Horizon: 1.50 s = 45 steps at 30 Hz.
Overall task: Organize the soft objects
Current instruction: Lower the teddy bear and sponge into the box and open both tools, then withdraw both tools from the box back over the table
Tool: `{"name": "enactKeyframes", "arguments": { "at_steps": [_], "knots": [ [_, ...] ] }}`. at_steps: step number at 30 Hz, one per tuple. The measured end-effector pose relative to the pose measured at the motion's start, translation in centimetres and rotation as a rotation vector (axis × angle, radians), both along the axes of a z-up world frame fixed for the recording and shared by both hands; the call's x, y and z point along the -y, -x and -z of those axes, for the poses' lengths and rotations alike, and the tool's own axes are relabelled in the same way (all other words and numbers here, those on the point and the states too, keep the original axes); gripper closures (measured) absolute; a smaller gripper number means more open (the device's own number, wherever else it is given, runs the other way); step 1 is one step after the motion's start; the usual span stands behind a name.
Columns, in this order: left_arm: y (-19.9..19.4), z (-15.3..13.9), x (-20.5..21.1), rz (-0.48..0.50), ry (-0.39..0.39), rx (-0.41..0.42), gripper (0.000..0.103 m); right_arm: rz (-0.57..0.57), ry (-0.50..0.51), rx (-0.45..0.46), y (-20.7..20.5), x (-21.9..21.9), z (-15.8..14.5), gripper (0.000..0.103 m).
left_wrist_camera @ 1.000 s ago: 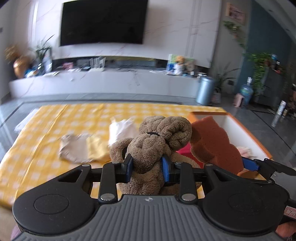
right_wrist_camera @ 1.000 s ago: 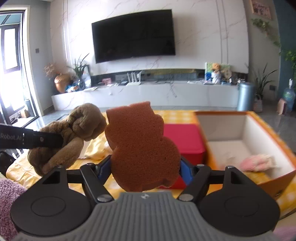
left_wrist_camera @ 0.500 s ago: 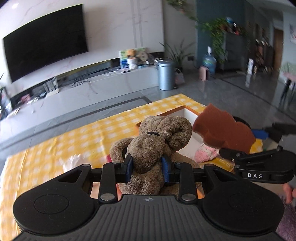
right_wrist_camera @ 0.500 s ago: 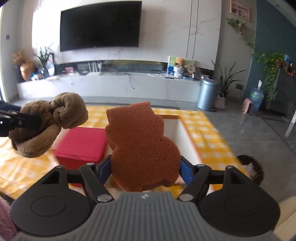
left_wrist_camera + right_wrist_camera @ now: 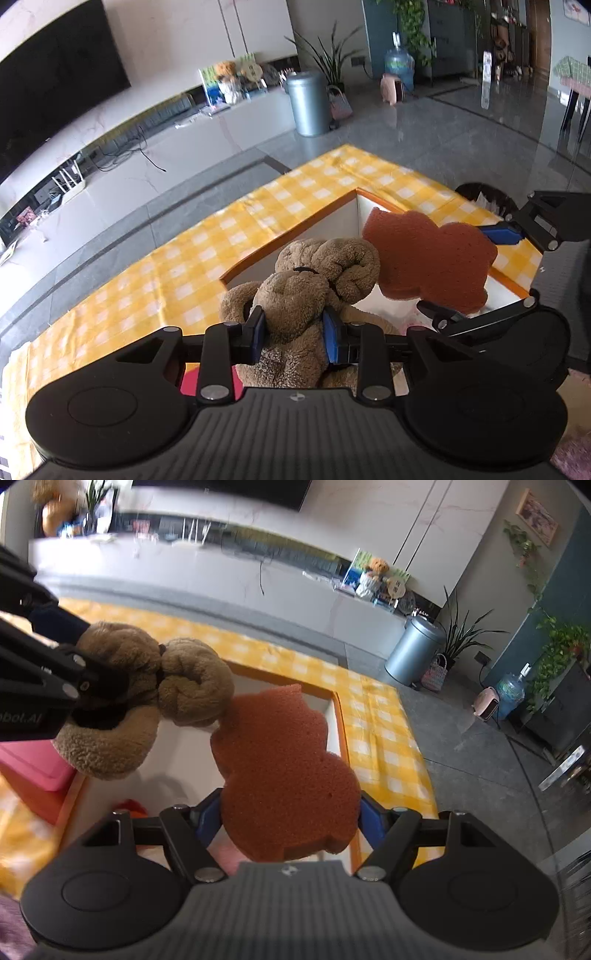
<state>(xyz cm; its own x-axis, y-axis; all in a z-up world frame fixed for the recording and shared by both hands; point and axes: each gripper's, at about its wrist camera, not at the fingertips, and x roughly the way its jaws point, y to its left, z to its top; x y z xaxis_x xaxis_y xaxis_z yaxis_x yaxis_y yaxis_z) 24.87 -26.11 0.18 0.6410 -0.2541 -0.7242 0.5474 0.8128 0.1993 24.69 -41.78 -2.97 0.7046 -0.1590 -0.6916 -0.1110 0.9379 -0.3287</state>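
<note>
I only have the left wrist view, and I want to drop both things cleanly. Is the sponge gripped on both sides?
Observer: Yes. In the right wrist view, both blue pads of the right gripper press the sponge at its wide lower part.
Operator: Is anything lying in the box under it?
Observer: A small orange-red thing lies by the left wall of the box. I cannot tell what it is.
Operator: What is beside the box?
Observer: A pink container stands just outside its left wall, partly behind the plush toy that the left gripper holds.
</note>
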Motion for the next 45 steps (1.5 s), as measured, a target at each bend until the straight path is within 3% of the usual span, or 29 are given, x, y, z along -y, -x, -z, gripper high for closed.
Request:
{"name": "enactKeyframes", "arguments": {
  "at_steps": [7,17,25,28,35,40,45],
  "knots": [
    [-2.8,3.3,2.2,0.025,-0.091,-0.014,0.067,-0.063,0.141,-0.049,-3.6,-0.4,3.0,0.031],
    [-5.3,6.6,2.7,0.046,-0.12,-0.066,0.067,-0.11,0.182,-0.095,-5.9,-0.1,5.6,0.03],
    [-5.9,7.8,2.7,0.052,-0.111,-0.121,0.057,-0.123,0.175,-0.125,-5.9,-0.4,6.3,0.029],
    [-5.7,7.6,2.6,0.058,-0.109,-0.119,0.053,-0.126,0.192,-0.125,-5.9,-0.3,6.3,0.022],
    [-4.8,5.2,2.4,0.081,-0.114,-0.048,0.039,-0.157,0.24,-0.125,-4.9,-1.0,5.1,0.017],
    [-3.7,3.0,1.4,0.077,-0.095,-0.016,0.038,-0.168,0.284,-0.097,-3.6,-1.5,3.4,0.016],
    [-1.7,0.6,-0.6,0.054,-0.035,0.016,0.038,-0.131,0.263,-0.048,-2.0,-1.5,0.6,0.016]
  ]
}}
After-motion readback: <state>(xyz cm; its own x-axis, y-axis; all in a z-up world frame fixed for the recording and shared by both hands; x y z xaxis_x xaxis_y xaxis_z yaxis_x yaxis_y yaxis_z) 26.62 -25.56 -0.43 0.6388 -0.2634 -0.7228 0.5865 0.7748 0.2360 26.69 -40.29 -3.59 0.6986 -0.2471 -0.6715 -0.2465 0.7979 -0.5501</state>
